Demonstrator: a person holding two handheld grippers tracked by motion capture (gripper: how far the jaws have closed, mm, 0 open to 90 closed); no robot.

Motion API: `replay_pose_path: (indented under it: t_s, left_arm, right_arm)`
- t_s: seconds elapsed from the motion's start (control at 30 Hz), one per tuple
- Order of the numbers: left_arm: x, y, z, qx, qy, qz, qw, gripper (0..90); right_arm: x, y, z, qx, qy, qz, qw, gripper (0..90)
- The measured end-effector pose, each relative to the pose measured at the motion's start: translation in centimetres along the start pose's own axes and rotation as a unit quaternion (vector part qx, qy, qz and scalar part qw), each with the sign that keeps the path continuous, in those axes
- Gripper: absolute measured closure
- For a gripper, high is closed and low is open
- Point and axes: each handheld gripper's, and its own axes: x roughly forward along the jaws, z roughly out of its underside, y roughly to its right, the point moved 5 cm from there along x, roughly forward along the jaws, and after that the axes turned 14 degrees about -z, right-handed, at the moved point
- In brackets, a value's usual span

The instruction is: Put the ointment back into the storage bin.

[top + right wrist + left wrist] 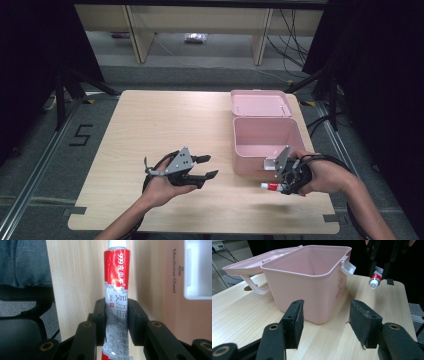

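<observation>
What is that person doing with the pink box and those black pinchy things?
A person holds a gripper in each hand. The right gripper is clamped on a red and silver tube with a white cap, just in front of the open pink box. The box looks empty, with its lid flipped back. The left gripper hangs open over the table, holding nothing.

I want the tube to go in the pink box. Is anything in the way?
Nothing visible blocks it. The right gripper holds the tube just outside the pink box's near wall. The lid lies open behind, the inside looks empty, and the left gripper is off to the side.
</observation>
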Motion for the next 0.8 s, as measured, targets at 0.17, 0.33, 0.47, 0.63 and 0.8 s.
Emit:
replay_pose_path:
  t_s: [0.17,0.33,0.47,0.63,0.8]
  left_arm:
    - [0.0,0.0,0.0,0.001,-0.001,-0.001,1.0000,44.8]
    - [-0.1,0.0,-0.1,0.000,0.001,0.000,1.0000,44.8]
    - [-0.1,0.1,-0.1,0.000,0.005,0.004,1.0000,44.8]
    - [-0.1,0.1,-0.1,0.000,0.005,0.005,1.0000,44.8]
    - [-0.2,0.0,-0.1,0.002,0.000,0.001,1.0000,44.9]
  right_arm:
    - [-0.3,0.2,-0.1,-0.014,-0.004,-0.001,0.9999,72.0]
    - [-0.8,0.3,-0.1,-0.021,-0.008,0.006,0.9997,72.0]
    - [-1.0,0.1,0.0,0.003,-0.008,0.006,0.9999,72.0]
    - [-1.2,0.1,-0.3,-0.004,-0.006,0.007,0.9999,72.0]
    - [-1.4,0.2,-0.5,-0.007,-0.009,0.010,0.9999,72.0]
